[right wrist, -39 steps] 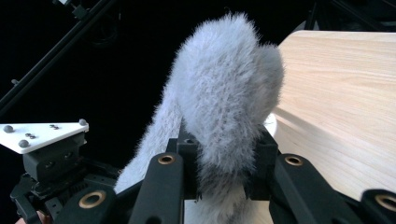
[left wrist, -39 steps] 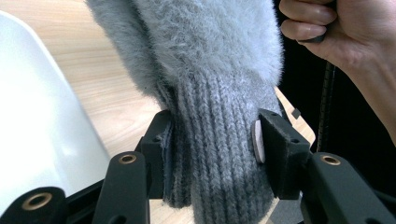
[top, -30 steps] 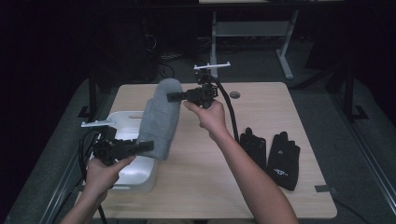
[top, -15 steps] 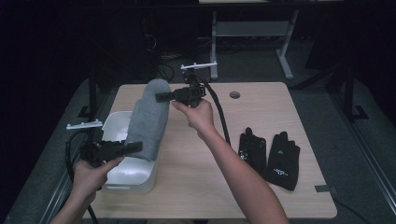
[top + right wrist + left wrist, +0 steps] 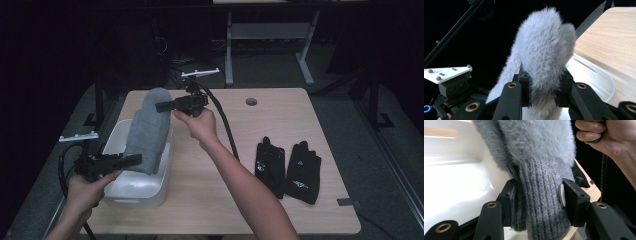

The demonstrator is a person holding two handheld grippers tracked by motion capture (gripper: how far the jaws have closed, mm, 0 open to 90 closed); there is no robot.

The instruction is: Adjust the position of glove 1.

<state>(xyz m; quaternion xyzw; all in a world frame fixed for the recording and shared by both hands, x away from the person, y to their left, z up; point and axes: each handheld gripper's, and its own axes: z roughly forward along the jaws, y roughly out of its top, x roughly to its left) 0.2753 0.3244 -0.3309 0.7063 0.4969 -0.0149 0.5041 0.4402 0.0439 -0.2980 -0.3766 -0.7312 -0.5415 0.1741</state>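
High view: grey fuzzy mitten (image 5: 147,131) stretched above white bin (image 5: 137,187), my left gripper (image 5: 131,159) and right gripper (image 5: 161,106) at its ends. Left gripper view: my jaws clench ribbed cuff (image 5: 539,202). Right gripper view: my jaws pinch fluffy tip (image 5: 544,62).

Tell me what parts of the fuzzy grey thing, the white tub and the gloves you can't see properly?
- Grey fuzzy mitten: held over the white tub, hiding most of the tub's inside in the high view.
- Mitten's ribbed cuff: its end is cut off by the bottom edge of the left gripper view.
- Mitten's tip: the right gripper covers the pinched part in its own view.
- Black gloves: their small white print is too tiny to read.
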